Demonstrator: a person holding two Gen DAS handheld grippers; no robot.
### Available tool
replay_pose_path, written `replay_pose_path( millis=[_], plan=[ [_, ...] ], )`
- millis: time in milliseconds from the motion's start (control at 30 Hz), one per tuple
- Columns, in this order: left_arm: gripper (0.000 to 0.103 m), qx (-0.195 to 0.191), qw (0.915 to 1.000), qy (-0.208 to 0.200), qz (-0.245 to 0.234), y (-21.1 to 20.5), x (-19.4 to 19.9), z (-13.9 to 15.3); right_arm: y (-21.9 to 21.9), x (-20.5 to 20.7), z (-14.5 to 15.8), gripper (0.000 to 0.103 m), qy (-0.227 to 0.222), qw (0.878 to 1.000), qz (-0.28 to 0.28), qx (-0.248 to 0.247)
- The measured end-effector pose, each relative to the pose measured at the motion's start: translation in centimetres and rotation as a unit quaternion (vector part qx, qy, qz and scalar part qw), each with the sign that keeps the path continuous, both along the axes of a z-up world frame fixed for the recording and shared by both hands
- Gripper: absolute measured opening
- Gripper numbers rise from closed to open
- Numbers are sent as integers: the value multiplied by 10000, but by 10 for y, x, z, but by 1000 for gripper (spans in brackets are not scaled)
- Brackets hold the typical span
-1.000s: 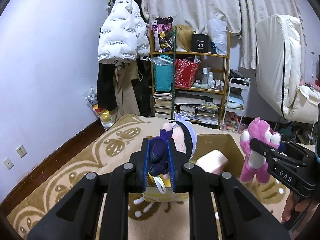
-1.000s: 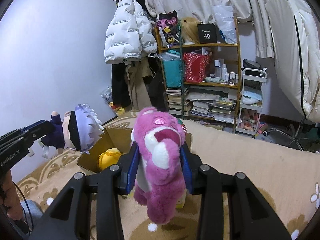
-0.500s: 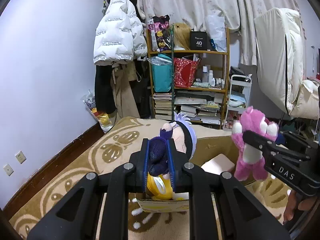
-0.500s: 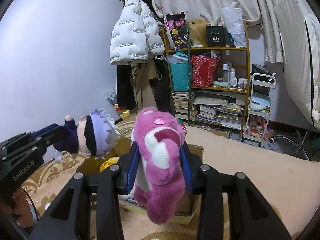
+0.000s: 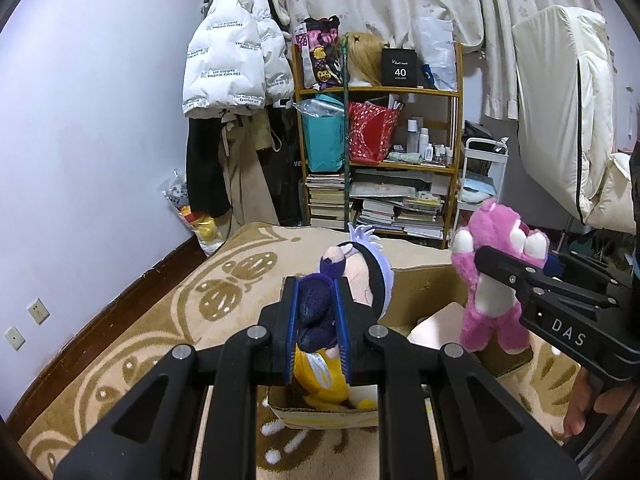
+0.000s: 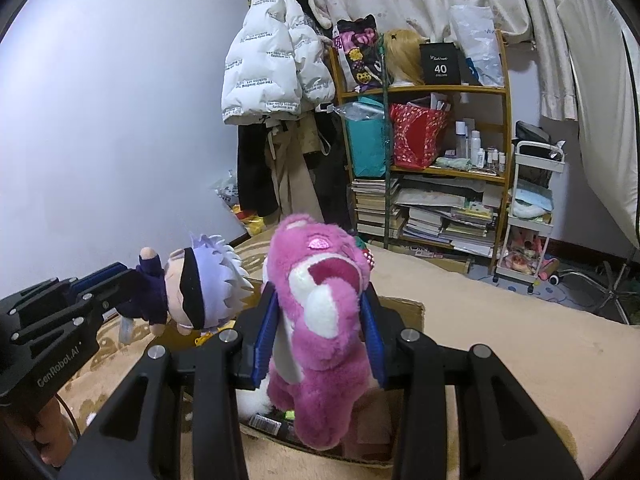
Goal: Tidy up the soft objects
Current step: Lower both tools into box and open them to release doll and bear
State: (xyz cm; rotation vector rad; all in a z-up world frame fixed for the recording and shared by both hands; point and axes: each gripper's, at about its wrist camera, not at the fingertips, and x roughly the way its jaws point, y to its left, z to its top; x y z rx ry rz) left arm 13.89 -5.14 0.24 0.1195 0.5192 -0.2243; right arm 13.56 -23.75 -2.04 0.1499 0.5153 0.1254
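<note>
My left gripper (image 5: 318, 326) is shut on a small doll with white hair, a black blindfold and dark purple clothes (image 5: 360, 272); it also shows in the right wrist view (image 6: 196, 290). My right gripper (image 6: 320, 332) is shut on a pink plush bear (image 6: 320, 320), also seen in the left wrist view (image 5: 492, 280). Both toys hang above an open cardboard box (image 5: 424, 284) on the patterned blanket. A yellow plush (image 5: 320, 380) and a pale pink block (image 5: 436, 326) lie inside the box.
The box rim shows in the right wrist view (image 6: 404, 304). Behind stands a wooden shelf (image 5: 380, 160) with books and bags, a white jacket on a rack (image 5: 232, 68), a white cart (image 5: 484, 184) and a folded mattress (image 5: 560, 120).
Both grippers have moved over the box with their toys, coming closer together. The box now lies directly under both toys.
</note>
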Motion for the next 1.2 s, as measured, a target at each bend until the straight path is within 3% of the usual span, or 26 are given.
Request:
replay_pose_path(
  millis=[400,800,1033,1200],
  plan=[
    [16,-50,9997,234,51,3,14,-15,9,17,-14,42,150,9997,185,74],
    [17,-40,9963,862,41,2,27,-44,5,23,-28,43,376,9976,338,467],
    [20,104,9945,1039,116,2,27,-56,2,26,-39,44,578,9924,513,959],
    [22,268,9927,1163,172,2,24,-59,2,25,-43,51,697,9922,436,935]
  ],
)
